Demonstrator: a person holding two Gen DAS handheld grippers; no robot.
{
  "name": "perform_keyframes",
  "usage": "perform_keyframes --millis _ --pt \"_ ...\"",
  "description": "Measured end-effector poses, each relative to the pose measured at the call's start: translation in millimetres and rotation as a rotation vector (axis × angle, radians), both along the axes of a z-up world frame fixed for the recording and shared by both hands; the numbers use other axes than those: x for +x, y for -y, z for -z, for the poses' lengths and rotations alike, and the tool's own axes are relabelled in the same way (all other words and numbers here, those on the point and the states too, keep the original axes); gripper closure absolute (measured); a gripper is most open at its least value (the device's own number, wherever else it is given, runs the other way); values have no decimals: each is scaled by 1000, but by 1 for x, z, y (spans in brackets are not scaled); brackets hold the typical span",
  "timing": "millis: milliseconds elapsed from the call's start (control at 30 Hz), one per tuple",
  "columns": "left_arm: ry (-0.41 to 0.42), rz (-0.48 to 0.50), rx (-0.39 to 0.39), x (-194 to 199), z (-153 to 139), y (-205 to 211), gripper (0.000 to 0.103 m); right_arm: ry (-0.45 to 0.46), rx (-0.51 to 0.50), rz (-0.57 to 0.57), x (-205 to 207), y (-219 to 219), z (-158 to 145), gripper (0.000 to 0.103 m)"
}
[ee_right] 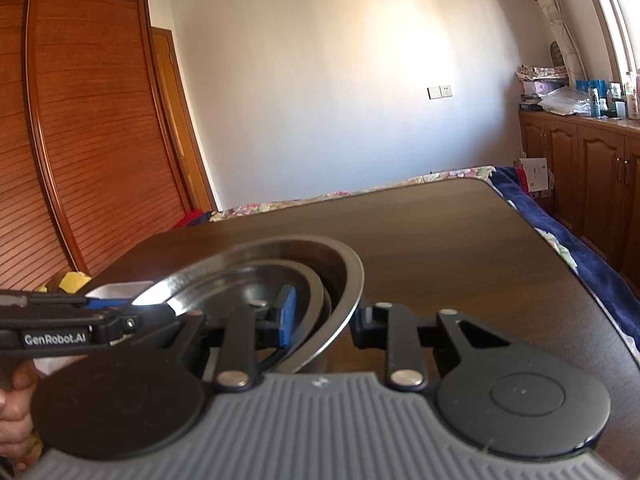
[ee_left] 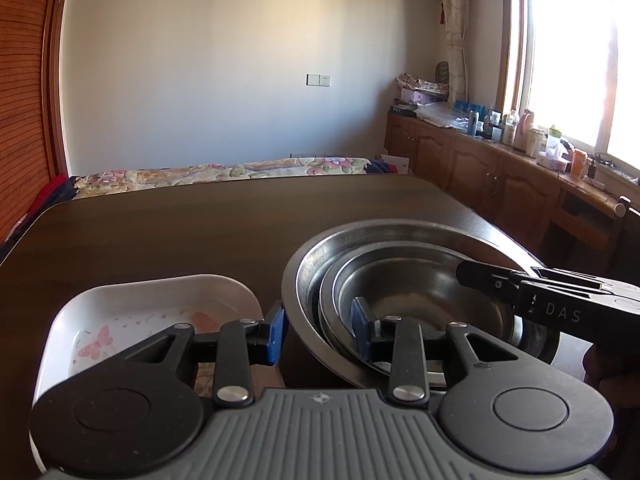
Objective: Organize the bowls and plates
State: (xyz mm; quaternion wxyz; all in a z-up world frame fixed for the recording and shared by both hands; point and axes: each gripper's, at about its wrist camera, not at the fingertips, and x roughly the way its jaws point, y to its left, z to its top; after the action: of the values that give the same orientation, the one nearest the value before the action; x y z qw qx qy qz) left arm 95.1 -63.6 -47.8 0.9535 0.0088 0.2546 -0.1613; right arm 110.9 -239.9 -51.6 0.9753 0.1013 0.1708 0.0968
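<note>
— On the far left of the dark table we see a white dish with a butterfly print, just beside our left gripper. Where do the bowls sit?

— We find the steel bowls nested right of the dish, the largest bowl outermost. Our left gripper straddles their near rim: one blue pad outside the wall, the other inside.

— Is that one clamped?

— We think its pads are closed on the rim of the largest bowl, with the smaller rims between them too, though we cannot see how hard they press.

— And further right?

— Our right gripper straddles the opposite side of the stack. Its blue pad lies inside the largest bowl, its other finger outside the rim, so its jaws have closed on that bowl's wall.

— The stack itself?

— We see it tilted in the right wrist view.
</note>
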Motion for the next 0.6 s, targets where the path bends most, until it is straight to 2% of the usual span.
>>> perform_keyframes --millis 600 --pt "121 16 -25 -17 -63 -10 66 110 -25 -19 -8 -2 -48 73"
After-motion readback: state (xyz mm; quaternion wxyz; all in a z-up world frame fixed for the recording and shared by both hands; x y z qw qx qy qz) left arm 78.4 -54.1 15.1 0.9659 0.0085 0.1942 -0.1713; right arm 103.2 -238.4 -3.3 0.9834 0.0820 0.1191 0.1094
